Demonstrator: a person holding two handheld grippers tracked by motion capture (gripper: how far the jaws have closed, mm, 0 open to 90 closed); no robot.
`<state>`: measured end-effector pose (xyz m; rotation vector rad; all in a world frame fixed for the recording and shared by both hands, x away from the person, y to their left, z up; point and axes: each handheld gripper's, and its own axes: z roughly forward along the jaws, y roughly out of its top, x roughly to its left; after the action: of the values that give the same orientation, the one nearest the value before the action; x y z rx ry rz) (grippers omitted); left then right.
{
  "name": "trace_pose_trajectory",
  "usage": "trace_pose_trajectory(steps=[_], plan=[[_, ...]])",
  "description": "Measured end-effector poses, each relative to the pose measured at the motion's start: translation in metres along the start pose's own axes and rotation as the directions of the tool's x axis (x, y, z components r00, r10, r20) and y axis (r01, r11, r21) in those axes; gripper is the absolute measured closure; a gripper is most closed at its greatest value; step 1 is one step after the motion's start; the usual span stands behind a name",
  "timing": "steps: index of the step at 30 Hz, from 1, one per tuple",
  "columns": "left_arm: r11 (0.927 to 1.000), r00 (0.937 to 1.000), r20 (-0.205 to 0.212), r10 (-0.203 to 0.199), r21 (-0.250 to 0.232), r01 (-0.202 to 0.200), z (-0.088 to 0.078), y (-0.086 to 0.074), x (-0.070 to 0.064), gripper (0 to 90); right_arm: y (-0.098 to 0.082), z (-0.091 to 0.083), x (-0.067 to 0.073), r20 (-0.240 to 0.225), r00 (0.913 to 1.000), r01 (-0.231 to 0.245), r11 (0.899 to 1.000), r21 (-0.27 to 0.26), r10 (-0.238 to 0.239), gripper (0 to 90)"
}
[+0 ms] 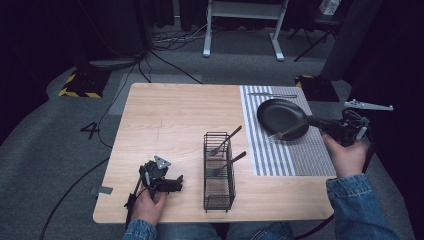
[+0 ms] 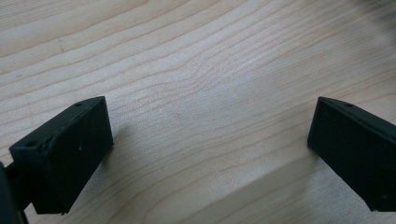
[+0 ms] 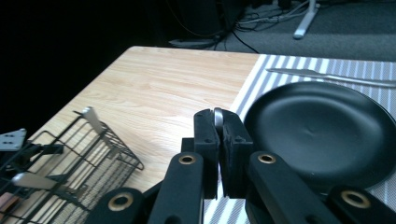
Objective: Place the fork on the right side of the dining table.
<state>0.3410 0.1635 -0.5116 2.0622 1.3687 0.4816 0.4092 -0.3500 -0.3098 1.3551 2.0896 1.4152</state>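
My right gripper (image 1: 315, 122) is at the table's right edge, shut on the handle of a silver fork (image 1: 287, 132) that points left over the near rim of a black plate (image 1: 280, 114). In the right gripper view the fork's handle end (image 3: 218, 115) shows between the closed jaws of the right gripper (image 3: 218, 127), with the plate (image 3: 322, 126) just beyond. A black wire basket (image 1: 219, 172) stands at the table's middle front and holds two forks (image 1: 226, 140). My left gripper (image 1: 175, 184) rests open on the bare wood to the basket's left, and the left gripper view shows my left gripper (image 2: 210, 140) with nothing between its jaws.
The plate sits on a grey striped placemat (image 1: 300, 155) on the table's right side. A knife (image 1: 272, 95) lies at the mat's far edge. The basket (image 3: 79, 154) is to the left in the right gripper view. Cables and a desk frame (image 1: 242, 30) are on the floor beyond.
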Motion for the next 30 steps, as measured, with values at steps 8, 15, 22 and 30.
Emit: trace_pose_trajectory(steps=[8, 15, 22, 30], plan=[[1.0, 1.0, 0.0, -0.001, 0.0, 0.001, 0.0, 0.0, 0.0, 0.2, -0.006, 0.011, -0.019, 0.038, 0.9989, -0.03, 0.999, 0.031, 0.029, 86.9], [1.0, 1.0, 0.0, -0.001, 0.0, 0.001, 0.0, 0.0, 0.0, 0.2, -0.014, 0.026, -0.031, 0.042, 0.9973, -0.063, 0.996, 0.058, 0.061, 86.9], [1.0, 1.0, 0.0, 0.0, 0.0, 0.0, 0.0, 0.0, 0.0, 0.2, -0.017, 0.038, -0.034, 0.048, 0.9964, -0.073, 0.994, 0.08, 0.069, 86.8], [1.0, 1.0, 0.0, -0.001, 0.0, 0.001, 0.0, 0.0, 0.0, 0.2, -0.022, 0.05, -0.034, 0.058, 0.9956, -0.08, 0.991, 0.105, 0.075, 86.8]])
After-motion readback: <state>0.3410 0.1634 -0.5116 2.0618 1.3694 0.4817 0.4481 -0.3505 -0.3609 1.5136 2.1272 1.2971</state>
